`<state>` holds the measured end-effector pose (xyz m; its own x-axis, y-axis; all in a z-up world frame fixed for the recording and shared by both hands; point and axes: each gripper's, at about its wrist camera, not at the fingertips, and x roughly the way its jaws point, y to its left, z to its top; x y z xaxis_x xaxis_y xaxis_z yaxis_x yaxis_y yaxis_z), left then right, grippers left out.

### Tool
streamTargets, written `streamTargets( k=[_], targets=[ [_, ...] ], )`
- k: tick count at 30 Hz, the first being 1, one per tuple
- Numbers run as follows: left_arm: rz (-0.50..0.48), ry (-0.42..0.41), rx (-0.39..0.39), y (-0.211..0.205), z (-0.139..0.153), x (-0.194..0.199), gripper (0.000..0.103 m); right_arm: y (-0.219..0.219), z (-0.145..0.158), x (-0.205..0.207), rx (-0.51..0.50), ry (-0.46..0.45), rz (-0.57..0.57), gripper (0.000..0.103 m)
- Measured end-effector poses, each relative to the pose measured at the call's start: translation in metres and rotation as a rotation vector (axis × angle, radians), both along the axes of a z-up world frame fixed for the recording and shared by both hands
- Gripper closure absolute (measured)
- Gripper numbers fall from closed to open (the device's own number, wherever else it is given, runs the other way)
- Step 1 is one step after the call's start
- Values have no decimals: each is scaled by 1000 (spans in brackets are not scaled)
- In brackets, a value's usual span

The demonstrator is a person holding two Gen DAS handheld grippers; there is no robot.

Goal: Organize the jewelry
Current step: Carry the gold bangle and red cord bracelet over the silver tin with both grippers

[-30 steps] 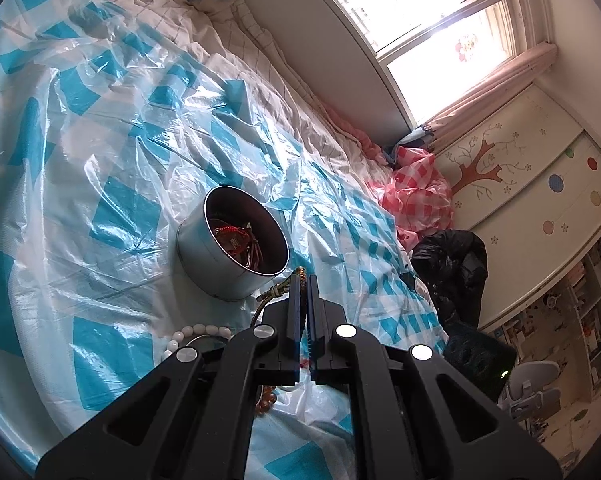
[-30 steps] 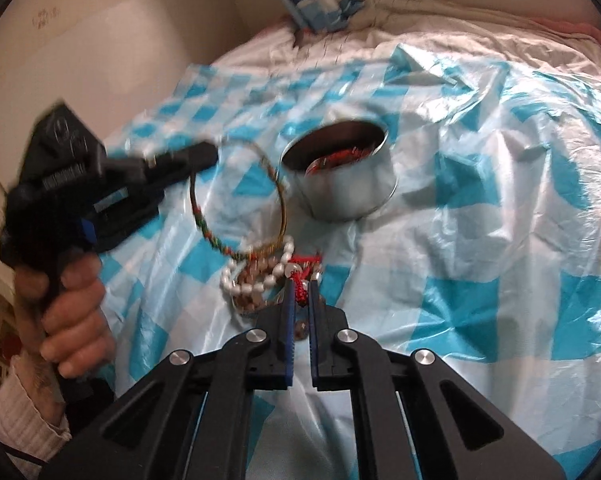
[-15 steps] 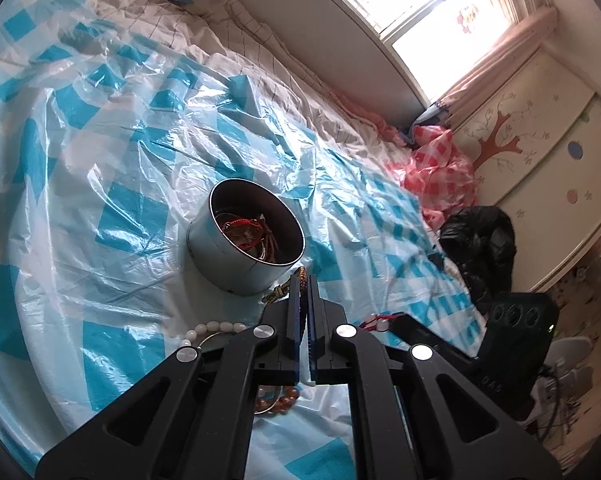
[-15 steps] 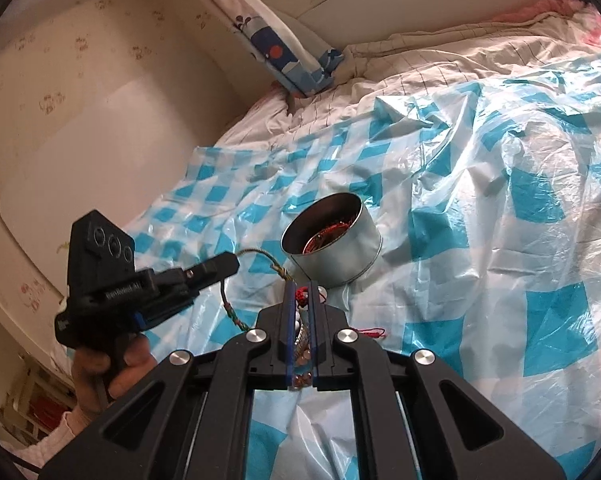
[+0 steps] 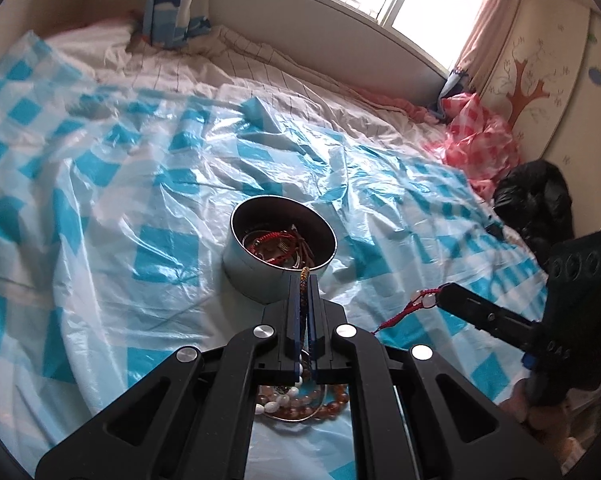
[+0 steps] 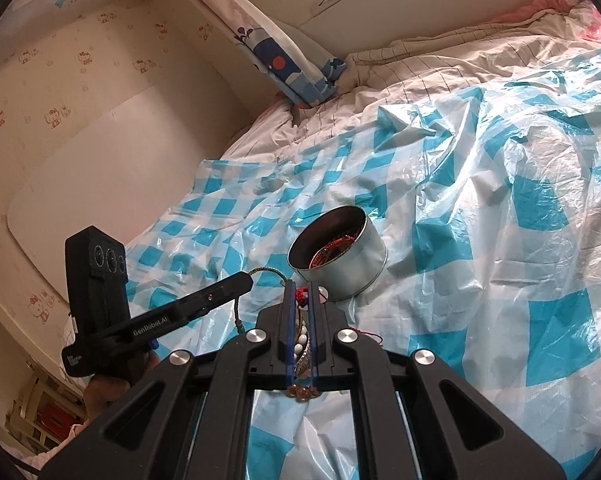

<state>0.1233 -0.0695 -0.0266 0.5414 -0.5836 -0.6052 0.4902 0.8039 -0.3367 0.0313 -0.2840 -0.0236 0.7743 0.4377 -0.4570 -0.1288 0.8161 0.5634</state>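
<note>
Bed: the blue-checked plastic sheet [image 5: 168,240] is slick and rumpled, so the metal tin [image 5: 282,248] could tip if nudged.
Tin: already holds red cords; the leftover bead pile [image 5: 300,400] lies just beside it.
Left gripper [image 5: 304,280]: jaws clenched on the braided bracelet [image 6: 268,272], which may snag the pile.
Right gripper [image 6: 300,292]: jaws pinch the red cord [image 5: 404,312]; its thin tail could slip free.

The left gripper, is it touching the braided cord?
Touching. The right wrist view shows the left gripper shut on the braided cord, which loops out from its tips.
</note>
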Motion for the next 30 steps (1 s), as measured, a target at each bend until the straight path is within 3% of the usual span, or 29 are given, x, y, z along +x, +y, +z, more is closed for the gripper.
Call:
streamTargets(
  k=[10, 30],
  targets=[
    [7, -83, 87, -11, 9, -10, 100, 0, 1, 4, 32, -15, 5, 96],
    [13, -101, 104, -13, 12, -10, 100, -5, 3, 23, 102, -56, 17, 96]
  ],
)
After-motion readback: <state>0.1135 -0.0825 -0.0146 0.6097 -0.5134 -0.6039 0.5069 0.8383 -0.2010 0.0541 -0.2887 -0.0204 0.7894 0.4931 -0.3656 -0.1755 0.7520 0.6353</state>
